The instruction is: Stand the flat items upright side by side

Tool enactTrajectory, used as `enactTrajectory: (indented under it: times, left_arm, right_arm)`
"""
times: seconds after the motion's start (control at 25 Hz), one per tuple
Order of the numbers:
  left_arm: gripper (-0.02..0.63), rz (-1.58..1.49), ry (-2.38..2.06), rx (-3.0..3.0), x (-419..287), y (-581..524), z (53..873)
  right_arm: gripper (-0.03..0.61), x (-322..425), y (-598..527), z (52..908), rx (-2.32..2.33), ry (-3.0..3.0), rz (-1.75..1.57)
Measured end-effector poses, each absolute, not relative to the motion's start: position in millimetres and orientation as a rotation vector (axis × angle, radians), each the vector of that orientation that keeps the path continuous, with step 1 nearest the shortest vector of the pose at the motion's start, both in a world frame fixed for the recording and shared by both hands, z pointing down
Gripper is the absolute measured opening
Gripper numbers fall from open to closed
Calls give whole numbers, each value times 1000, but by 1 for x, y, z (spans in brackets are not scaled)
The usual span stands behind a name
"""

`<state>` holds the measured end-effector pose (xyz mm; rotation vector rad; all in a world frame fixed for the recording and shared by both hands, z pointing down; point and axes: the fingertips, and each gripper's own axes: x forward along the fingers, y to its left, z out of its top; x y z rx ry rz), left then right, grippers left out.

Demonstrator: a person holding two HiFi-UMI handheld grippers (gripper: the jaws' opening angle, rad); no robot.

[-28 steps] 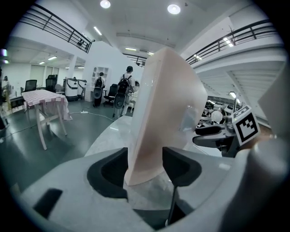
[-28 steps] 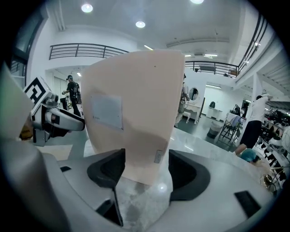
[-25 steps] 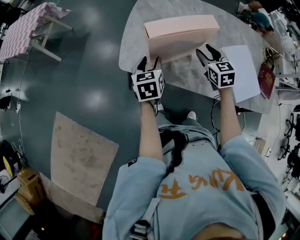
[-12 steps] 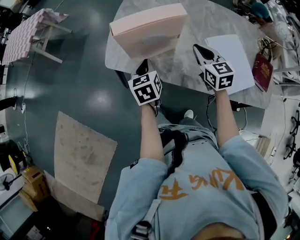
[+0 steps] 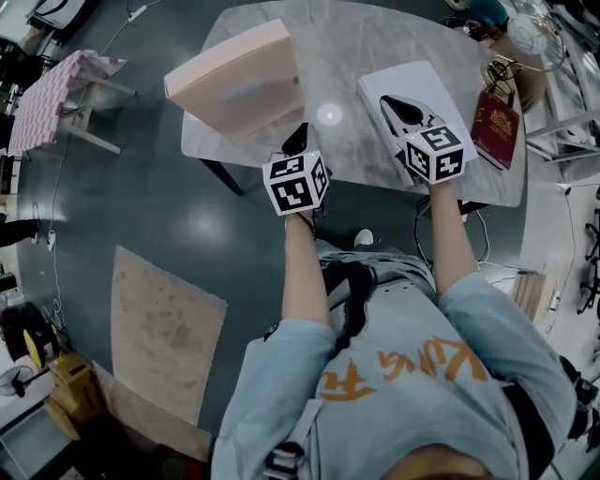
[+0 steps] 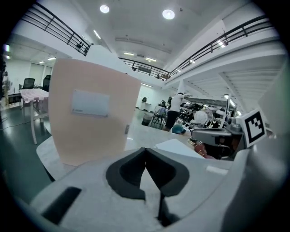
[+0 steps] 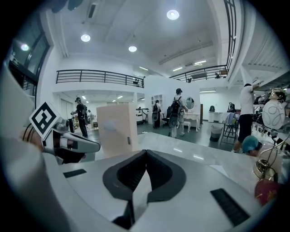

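Observation:
A pale pink flat box (image 5: pixel 234 80) stands upright on its edge at the left of the marble table (image 5: pixel 356 37); it also shows as the pink box (image 6: pixel 93 113) ahead-left and the pink box (image 7: pixel 117 127). My left gripper (image 5: pixel 298 139) hovers at the table's near edge, apart from the box, jaws shut and empty (image 6: pixel 145 149). My right gripper (image 5: pixel 394 101) is above a white flat item (image 5: pixel 412 75) that lies flat, jaws shut and empty (image 7: pixel 146 152). A dark red booklet (image 5: pixel 495 127) lies flat at the right.
The left gripper (image 7: pixel 68 140) shows at the left of the right gripper view. Small clutter sits at the table's far right corner (image 5: pixel 525 23). A pink checked side table (image 5: pixel 56 89) and a floor mat (image 5: pixel 164 323) are to the left. People stand in the background.
Both grippers were at the two ends of the pink box; they have let go, drawn back toward the near edge and shut. The box stays standing.

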<state>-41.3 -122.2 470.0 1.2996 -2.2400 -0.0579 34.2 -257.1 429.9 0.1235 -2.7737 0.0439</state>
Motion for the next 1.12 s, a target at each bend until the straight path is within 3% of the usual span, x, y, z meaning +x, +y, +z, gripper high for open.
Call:
enactTrajectory:
  times: [0.64,1.12]
  left_arm:
    - [26,-2,-2103,1471,59,-247,466]
    - [144,-98,-1937,1392,51,-292,521]
  right_arm:
    - [3,138,-358,431,287,-2690,4]
    - [68,140,-421,476,265,-2543,46]
